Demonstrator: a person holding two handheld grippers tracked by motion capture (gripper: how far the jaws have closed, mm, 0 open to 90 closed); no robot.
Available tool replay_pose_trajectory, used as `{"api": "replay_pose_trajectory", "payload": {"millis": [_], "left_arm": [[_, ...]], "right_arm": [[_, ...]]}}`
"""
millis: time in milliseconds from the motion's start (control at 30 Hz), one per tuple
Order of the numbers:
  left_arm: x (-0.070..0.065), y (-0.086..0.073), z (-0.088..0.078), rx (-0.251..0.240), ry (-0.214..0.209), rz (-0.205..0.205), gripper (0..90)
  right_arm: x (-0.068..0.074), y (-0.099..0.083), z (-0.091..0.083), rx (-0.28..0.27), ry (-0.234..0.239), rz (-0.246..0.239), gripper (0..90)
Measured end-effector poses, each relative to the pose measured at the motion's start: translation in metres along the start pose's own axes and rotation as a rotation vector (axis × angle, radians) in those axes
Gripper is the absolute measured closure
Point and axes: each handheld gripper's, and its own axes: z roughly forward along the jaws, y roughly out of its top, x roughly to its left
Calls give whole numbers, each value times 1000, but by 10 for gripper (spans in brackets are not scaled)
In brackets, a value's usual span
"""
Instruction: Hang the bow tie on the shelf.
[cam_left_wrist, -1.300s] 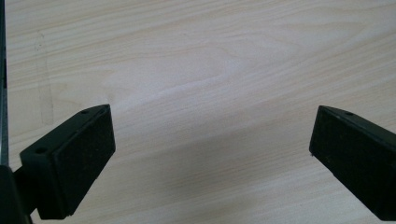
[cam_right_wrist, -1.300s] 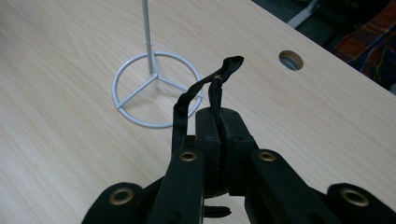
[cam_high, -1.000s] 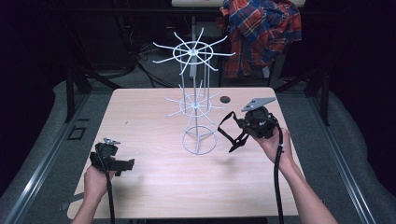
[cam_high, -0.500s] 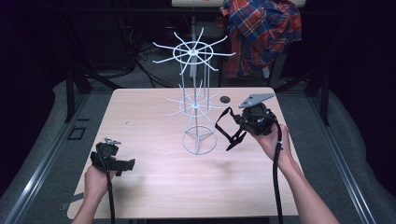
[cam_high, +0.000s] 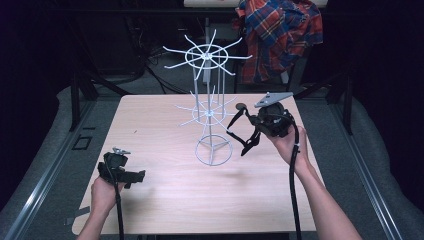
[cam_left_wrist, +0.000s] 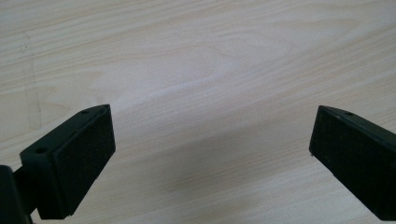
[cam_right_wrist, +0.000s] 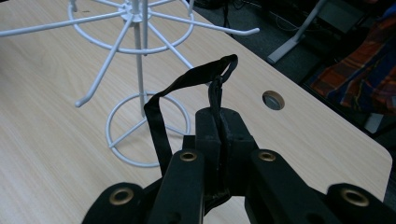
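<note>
My right gripper (cam_high: 247, 131) has its jaws pressed together on a black strap (cam_right_wrist: 187, 84), which loops up from between the pads and hangs in the air just beside the white wire rack (cam_high: 210, 112), at its lower ring of hooks. My left gripper (cam_left_wrist: 212, 158) sits low over the bare table (cam_high: 165, 195) near its front left corner, jaws wide apart with nothing between them.
</note>
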Motion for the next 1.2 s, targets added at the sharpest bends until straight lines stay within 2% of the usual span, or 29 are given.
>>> {"api": "replay_pose_trajectory", "payload": {"millis": [233, 433, 733, 1033, 1200], "left_arm": [[1, 0, 0, -2, -2, 2, 3], [0, 0, 0, 1, -4, 7, 3], [0, 0, 1, 2, -3, 7, 3], [0, 1, 1, 1, -2, 7, 4], [-2, 0, 0, -1, 0, 10, 4]], "right_arm": [[-10, -4, 12, 11, 3, 50, 872], [-10, -8, 22, 17, 13, 75, 871], [-4, -10, 32, 37, 34, 67, 870], [3, -11, 31, 2, 47, 61, 870], [6, -13, 34, 11, 51, 58, 869]]}}
